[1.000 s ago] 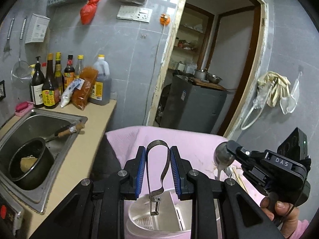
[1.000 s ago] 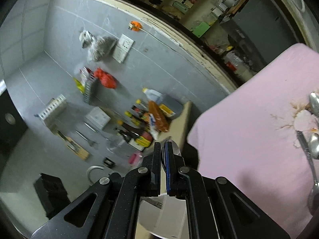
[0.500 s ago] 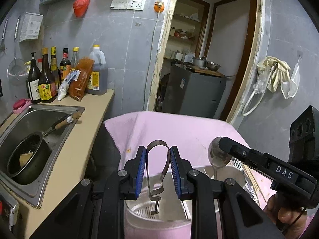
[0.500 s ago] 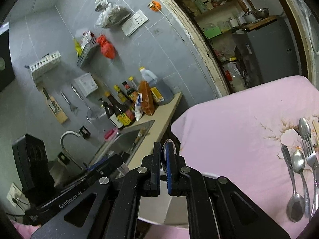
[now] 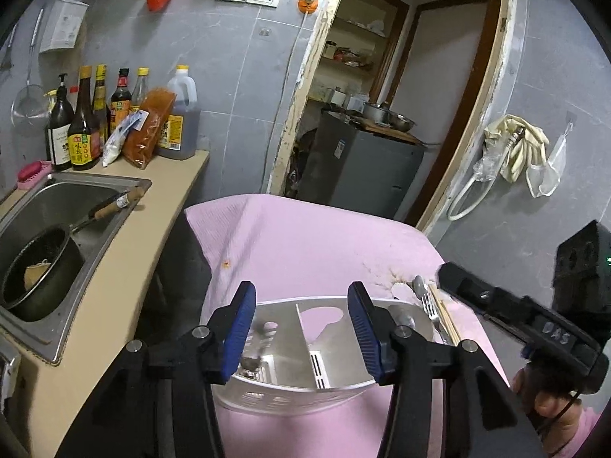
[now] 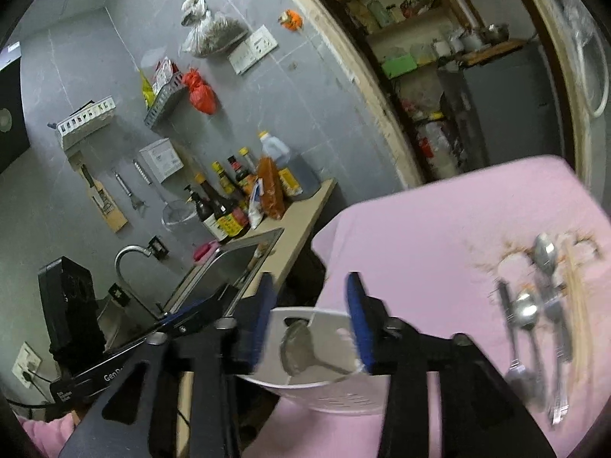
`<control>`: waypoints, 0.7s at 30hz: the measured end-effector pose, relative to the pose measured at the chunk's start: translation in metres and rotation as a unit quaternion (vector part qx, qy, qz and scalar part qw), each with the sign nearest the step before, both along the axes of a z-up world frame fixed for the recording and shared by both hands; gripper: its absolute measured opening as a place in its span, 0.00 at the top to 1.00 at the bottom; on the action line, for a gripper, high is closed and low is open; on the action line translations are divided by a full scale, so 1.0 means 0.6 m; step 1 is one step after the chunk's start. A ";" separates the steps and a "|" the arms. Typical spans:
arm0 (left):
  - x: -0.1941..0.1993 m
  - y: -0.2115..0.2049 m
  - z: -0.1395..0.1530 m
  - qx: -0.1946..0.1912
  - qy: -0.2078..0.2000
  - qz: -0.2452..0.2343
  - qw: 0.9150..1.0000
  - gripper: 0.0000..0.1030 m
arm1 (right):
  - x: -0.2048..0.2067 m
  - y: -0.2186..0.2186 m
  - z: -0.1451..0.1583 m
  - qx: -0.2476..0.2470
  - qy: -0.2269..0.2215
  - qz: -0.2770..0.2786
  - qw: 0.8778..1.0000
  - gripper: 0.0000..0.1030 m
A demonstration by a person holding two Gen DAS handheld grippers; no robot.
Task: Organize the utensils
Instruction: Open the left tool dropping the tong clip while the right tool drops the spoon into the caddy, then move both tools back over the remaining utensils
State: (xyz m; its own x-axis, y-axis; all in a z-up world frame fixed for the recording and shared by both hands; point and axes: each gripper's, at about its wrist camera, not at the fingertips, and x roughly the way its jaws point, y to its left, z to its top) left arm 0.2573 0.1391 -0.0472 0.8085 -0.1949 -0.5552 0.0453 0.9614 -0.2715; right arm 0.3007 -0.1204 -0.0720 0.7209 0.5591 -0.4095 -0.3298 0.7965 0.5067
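A white divided utensil holder (image 5: 267, 400) stands on the pink cloth (image 5: 305, 244), right below both grippers. My left gripper (image 5: 301, 328) hangs over it, its jaws opening with nothing between them. A looped metal tool (image 5: 254, 355) shows blurred in the holder's left compartment. My right gripper (image 6: 311, 320) is also above the holder (image 6: 336, 393), its jaws opening and not pressing on anything. Under them a spoon (image 6: 301, 347) lies inside the holder. More spoons (image 6: 527, 309), a fork and chopsticks (image 6: 576, 297) lie on the cloth to the right. The right gripper (image 5: 448, 273) reaches in from the right in the left wrist view.
Left of the cloth runs a beige counter (image 5: 126, 267) with a steel sink (image 5: 76, 191) holding a dark pot (image 5: 38, 267). Sauce bottles (image 5: 88, 126) stand against the grey tiled wall. An open doorway (image 5: 382, 114) lies behind the table. A hand (image 5: 553, 408) holds the right gripper.
Both grippers have opened. The looped metal tool has left the left jaws and dropped into the holder; the spoon has left the right jaws and lies in the holder. The right gripper rolled.
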 end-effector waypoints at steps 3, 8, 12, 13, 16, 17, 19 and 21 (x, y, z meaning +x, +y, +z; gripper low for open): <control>-0.002 -0.020 0.016 0.006 -0.011 0.001 1.000 0.41 | -0.010 -0.028 0.027 -0.025 -0.021 -0.027 0.999 0.39; -0.001 -0.068 0.042 0.011 -0.032 0.005 0.999 0.26 | -0.023 -0.086 0.065 -0.076 -0.047 -0.084 0.992 0.20; 0.003 -0.117 0.058 0.021 -0.052 0.008 0.998 0.17 | -0.033 -0.141 0.088 -0.118 -0.065 -0.130 0.982 0.10; 0.004 -0.133 0.061 0.027 -0.056 0.010 0.998 0.15 | -0.035 -0.155 0.092 -0.129 -0.069 -0.140 0.979 0.09; 0.005 -0.169 0.065 0.041 -0.072 0.014 0.996 0.11 | -0.036 -0.191 0.101 -0.162 -0.078 -0.160 0.971 0.06; 0.005 -0.184 0.065 0.047 -0.076 0.015 0.996 0.10 | -0.038 -0.199 0.104 -0.170 -0.082 -0.165 0.968 0.05; 0.006 -0.212 0.065 0.059 -0.083 0.017 0.995 0.09 | -0.040 -0.221 0.105 -0.192 -0.093 -0.175 0.961 0.05; 0.005 -0.240 0.063 0.069 -0.090 0.018 0.993 0.08 | -0.042 -0.236 0.107 -0.212 -0.101 -0.179 0.955 0.05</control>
State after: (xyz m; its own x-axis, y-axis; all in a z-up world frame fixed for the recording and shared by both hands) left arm 0.2605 -0.0049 -0.0093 0.9025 -0.0957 -0.4200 0.0459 0.9908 -0.1273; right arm 0.2754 -0.2621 -0.0079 0.9229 0.0764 -0.3775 -0.0548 0.9962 0.0679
